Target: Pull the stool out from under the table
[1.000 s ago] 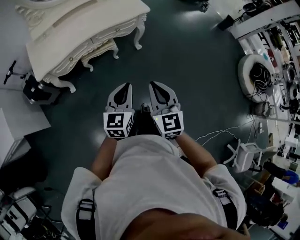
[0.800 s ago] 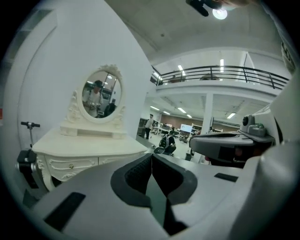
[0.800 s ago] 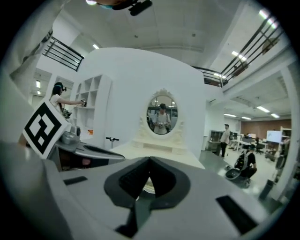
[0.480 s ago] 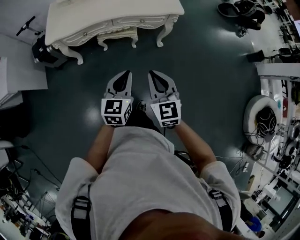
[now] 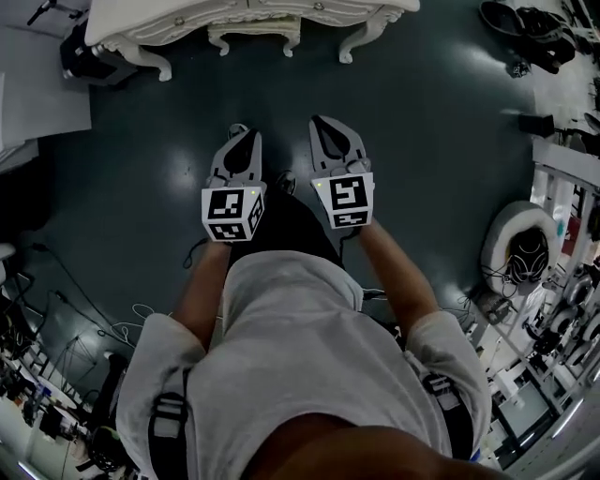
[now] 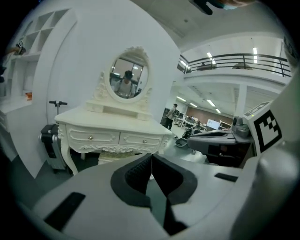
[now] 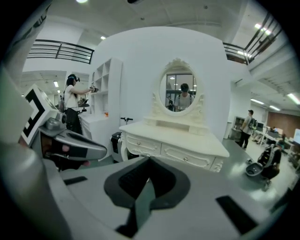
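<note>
**Head view.** My left gripper (image 5: 240, 134) and right gripper (image 5: 325, 125) are side by side in front of me, both pointing at the white table (image 5: 131, 23) at the top edge of frame. Neither touches anything. A bare stretch of dark floor (image 5: 422, 187) lies between the gripper tips and the table, so both are well apart from it. The stool (image 5: 255, 33) is tucked under the table, between its front legs. Only the stool's front edge and two curved legs show.

**Left gripper view.** Jaws fully together, pads meeting, nothing between them. The table stands ahead with its oval mirror (image 6: 129, 78) on top. The stool shows as a pale, fringed edge in the shadow below the drawers, just above my jaw tips in frame. My right gripper is visible at the right side.

**Right gripper view.** Jaws closed tight here too, and empty. Table and mirror are straight ahead. The stool is hidden behind my gripper's body. To the left, a person (image 7: 72, 108) stands by a white shelf unit (image 7: 105, 89).
</note>
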Available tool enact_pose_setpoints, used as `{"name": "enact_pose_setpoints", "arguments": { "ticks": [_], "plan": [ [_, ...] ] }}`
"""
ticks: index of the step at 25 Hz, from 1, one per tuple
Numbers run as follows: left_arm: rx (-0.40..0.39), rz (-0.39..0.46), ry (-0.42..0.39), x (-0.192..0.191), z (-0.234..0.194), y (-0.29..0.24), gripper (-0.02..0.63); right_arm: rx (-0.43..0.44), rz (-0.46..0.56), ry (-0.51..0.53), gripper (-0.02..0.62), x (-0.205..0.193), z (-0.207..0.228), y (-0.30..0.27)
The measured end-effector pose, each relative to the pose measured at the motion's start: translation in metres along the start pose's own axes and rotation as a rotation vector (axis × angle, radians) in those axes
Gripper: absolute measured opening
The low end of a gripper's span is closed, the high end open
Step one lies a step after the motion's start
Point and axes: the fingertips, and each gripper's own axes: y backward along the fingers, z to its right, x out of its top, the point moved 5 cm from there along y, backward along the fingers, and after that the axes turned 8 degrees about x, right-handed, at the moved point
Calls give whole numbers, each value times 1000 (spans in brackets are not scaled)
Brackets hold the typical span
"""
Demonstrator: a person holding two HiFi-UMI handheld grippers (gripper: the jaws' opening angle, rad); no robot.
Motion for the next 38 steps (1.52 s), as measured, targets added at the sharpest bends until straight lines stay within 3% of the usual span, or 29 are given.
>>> {"name": "enact_pose_setpoints", "arguments": {
  "ticks": [9, 15, 22, 27, 32, 38],
  "plan": [
    [43, 5, 30, -39, -66, -77, 8, 77, -55, 89, 15, -14, -1, -88],
    [98, 8, -9, -60, -98, -128, 8, 74, -99, 1, 15, -39, 10, -136],
    [88, 14, -41, -59, -114, -183, 8, 70, -114, -102, 15, -63, 31, -202],
    [100, 22, -43, -79, -120, -220, 8, 55, -98, -123, 15, -97, 55, -236],
    [75, 56, -109, -100, -124, -251, 8, 18, -82, -147, 15, -136, 76, -268],
    [68, 16, -100, -122, -154, -278, 8, -13, -75, -152, 15, -167, 92, -292]
  ]
}}
